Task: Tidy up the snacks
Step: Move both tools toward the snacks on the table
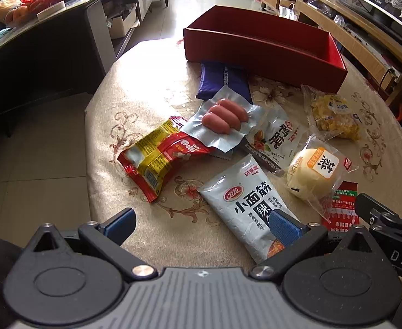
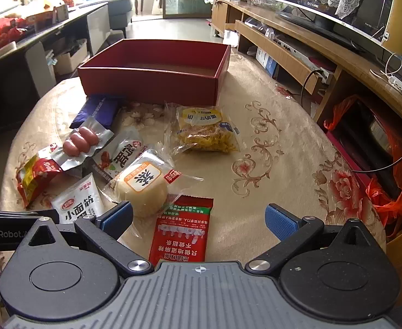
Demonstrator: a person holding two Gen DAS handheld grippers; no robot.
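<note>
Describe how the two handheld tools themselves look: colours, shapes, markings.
Both match: the left tool and the right tool each have a ribbed grey body, black angular linkage arms with silver pivot screws and round black hubs, ending in textured blue pads. White lettering reads "GenRobot" on the left one's side. No cables or sleeves show.

Left gripper [image 1: 201, 226]: my black linkage arms, blue ribbed pads [image 1: 281, 226], silver pivot screws, grey ridged body.
Right gripper [image 2: 199, 219]: same build as my left.
Markings: white "GenRobot" lettering, "DAS" lettering.

Bright backlit daylight, blown-out glare on the far floor [image 1: 201, 5], fisheye-warped edges.
</note>
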